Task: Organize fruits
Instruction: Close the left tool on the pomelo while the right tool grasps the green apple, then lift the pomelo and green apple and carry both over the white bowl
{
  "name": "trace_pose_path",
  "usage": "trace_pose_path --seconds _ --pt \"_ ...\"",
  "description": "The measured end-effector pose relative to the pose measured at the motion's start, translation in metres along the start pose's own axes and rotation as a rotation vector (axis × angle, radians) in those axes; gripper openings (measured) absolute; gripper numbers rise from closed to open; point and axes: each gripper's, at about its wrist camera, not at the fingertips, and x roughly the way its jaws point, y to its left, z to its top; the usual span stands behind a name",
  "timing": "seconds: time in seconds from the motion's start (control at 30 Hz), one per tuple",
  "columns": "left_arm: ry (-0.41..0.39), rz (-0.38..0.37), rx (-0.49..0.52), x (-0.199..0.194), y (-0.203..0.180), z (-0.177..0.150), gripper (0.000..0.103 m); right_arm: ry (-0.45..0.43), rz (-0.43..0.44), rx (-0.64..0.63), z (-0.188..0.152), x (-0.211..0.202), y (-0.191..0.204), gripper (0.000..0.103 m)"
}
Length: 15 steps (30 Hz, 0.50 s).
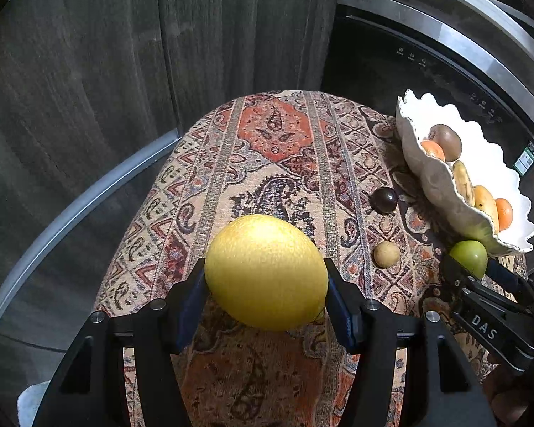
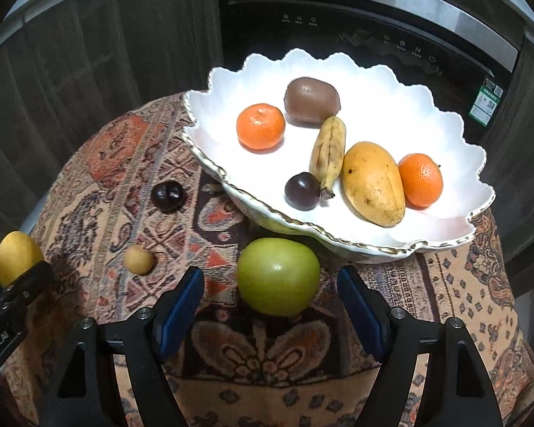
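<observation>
Step in hand: loading fruit into the bowl.

Left gripper point(image 1: 266, 281): pads pinching a large yellow lemon point(image 1: 266, 272).

Right gripper point(image 2: 270, 299): fingers spread, straddling a round green apple point(image 2: 278, 276) on the paisley tablecloth point(image 2: 267, 356), pads apart from it; next, close.

Scalloped white ceramic bowl point(image 2: 445, 235): just beyond the apple. Only the right wrist view shows its whole contents.

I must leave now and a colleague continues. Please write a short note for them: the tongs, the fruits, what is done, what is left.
Left tongs: shut on the lemon.
Right tongs: open, green apple between the pads, not gripped.
Done: six fruits in the white bowl.
Left: lemon, apple, dark plum and small tan fruit on the cloth.
</observation>
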Motion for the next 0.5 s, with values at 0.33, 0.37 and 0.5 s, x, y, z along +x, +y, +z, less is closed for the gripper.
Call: trace_pose_path --seconds 0.33,0.37,0.5 --pt "0.011 0.001 0.015 0.003 -0.005 -0.004 0.060 0.020 0.024 0.020 -0.001 0.019 -0.006 0.049" --pt "0.010 0.002 0.017 0.002 -0.005 -0.004 0.060 0.016 0.024 0.020 -0.002 0.018 -0.007 0.049" --pt "0.002 0.002 0.024 -0.004 -0.008 -0.003 0.060 0.006 0.030 0.012 -0.008 0.010 -0.011 0.048"
